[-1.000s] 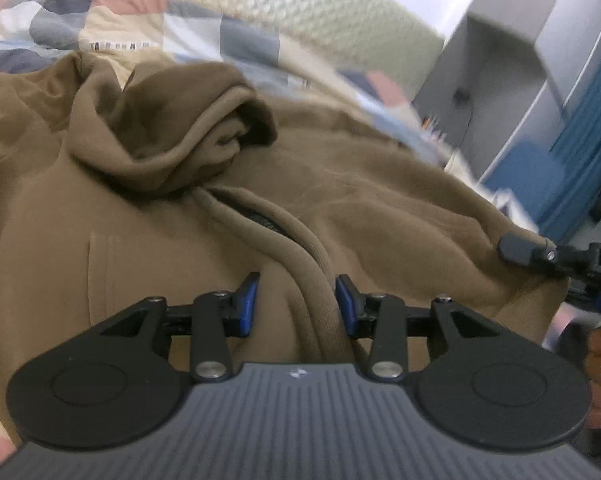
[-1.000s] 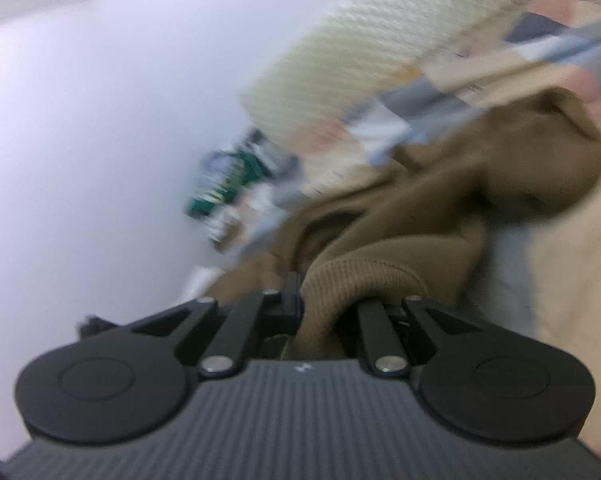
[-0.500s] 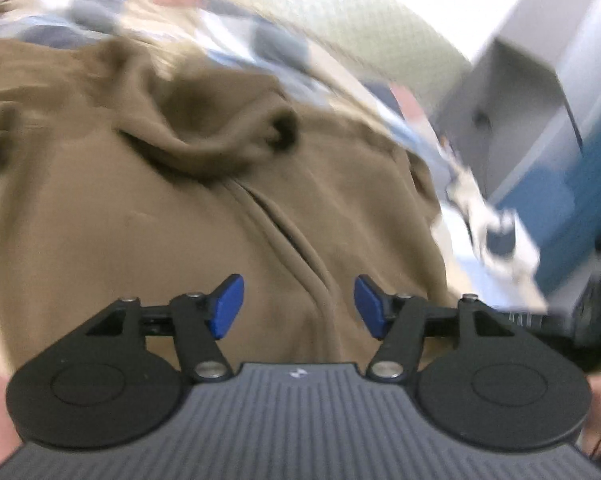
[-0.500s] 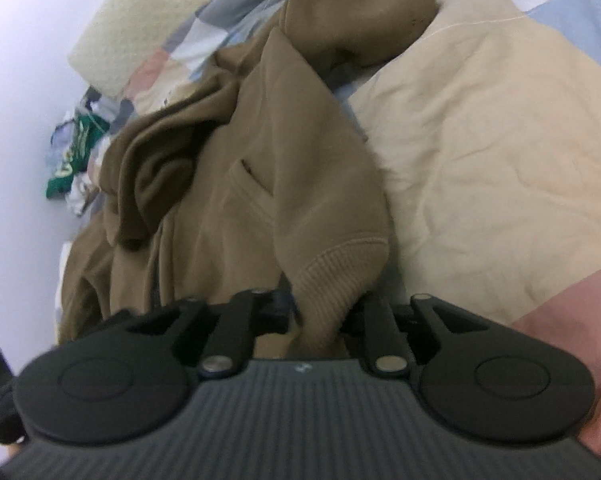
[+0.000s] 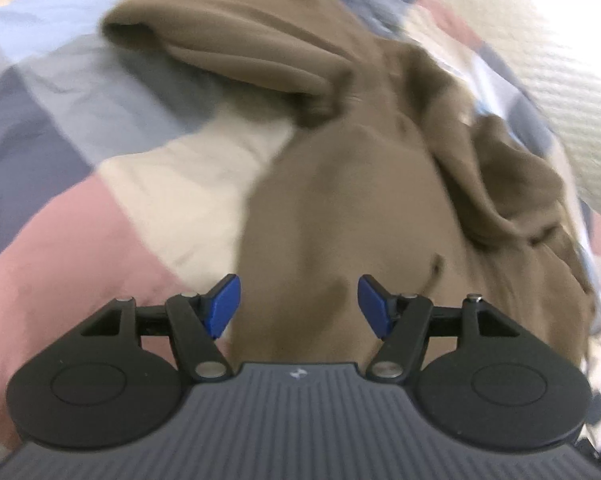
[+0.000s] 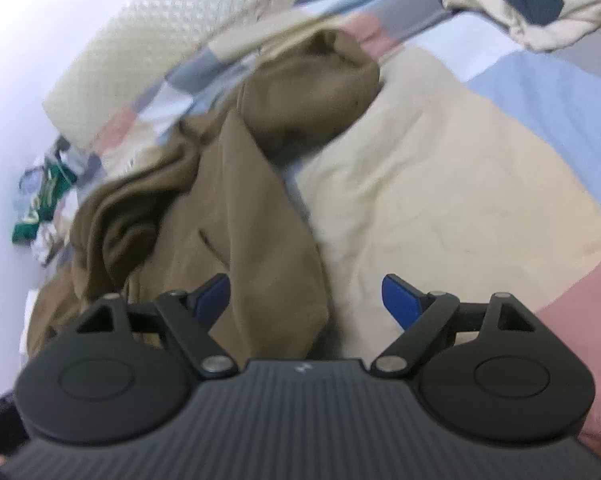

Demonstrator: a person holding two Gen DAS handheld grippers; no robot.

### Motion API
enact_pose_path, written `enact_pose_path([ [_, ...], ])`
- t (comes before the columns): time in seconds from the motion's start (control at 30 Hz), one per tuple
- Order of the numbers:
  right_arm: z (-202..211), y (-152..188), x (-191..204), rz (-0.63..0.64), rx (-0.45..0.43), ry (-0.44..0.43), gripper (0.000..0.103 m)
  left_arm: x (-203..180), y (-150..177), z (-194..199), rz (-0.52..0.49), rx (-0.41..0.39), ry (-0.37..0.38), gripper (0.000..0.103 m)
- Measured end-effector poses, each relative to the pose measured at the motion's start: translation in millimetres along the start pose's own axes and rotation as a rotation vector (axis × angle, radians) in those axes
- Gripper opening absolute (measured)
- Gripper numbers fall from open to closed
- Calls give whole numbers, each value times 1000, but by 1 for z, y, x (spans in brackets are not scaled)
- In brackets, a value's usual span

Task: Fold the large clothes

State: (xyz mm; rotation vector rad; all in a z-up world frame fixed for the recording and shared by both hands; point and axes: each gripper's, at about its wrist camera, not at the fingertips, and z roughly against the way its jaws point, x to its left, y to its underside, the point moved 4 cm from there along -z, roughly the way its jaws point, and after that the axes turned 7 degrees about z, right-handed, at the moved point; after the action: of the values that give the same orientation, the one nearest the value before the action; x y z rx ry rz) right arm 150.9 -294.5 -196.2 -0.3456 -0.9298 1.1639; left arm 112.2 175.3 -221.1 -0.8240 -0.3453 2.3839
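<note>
Jaws opening, right gripper [image 6: 305, 300] seemingly over brown hoodie [image 6: 260, 216].

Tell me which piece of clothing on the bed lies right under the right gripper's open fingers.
The brown hoodie, under the right gripper, whose jaws are opening. The cream and dark garment lies crumpled at the bed's far corner.
</note>
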Motion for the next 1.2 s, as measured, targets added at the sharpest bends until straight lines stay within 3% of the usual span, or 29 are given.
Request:
enact_pose_path([
  [0.13, -15, 2, 8, 25, 59, -73, 84, 9, 4, -9, 19, 15, -70, 70],
  [0.23, -24, 1, 14, 72, 67, -47, 84, 8, 18, -31, 41, 112, -49, 75],
  [0.33, -37, 1, 16, 99, 89, -49, 84, 2, 21, -37, 28, 115, -38, 83],
  [0.43, -54, 2, 19, 117, 130, -40, 83, -6, 24, -37, -12, 117, -20, 82],
  [0.53, -73, 5, 24, 121, 186, -89, 83, -11, 28, -34, -26, 127, 12, 70],
  [0.73, -95, 6, 20, 74, 207, -101, 83, -23, 27, -25, -69, 98, 79, 24],
  [0.8, -96, 8, 19, 64, 217, -112, 77, -30, 25, -18, -103, 82, 95, 17],
  [0.87, -90, 7, 20, 66, 215, -142, 51, -34, 17, -8, -104, 68, 127, 13],
  [0.97, -73, 2, 26, 60, 181, -253, 26, -36, 2, 9, -88, 63, 187, 12],
  [1.07, -53, -4, 35, 15, 143, -418, 21, -44, -17, 31, -103, 48, 234, 12],
  [1.2, -35, -4, 47, 10, 133, -534, 20, -59, -40, 53, -183, 25, 243, 12],
])
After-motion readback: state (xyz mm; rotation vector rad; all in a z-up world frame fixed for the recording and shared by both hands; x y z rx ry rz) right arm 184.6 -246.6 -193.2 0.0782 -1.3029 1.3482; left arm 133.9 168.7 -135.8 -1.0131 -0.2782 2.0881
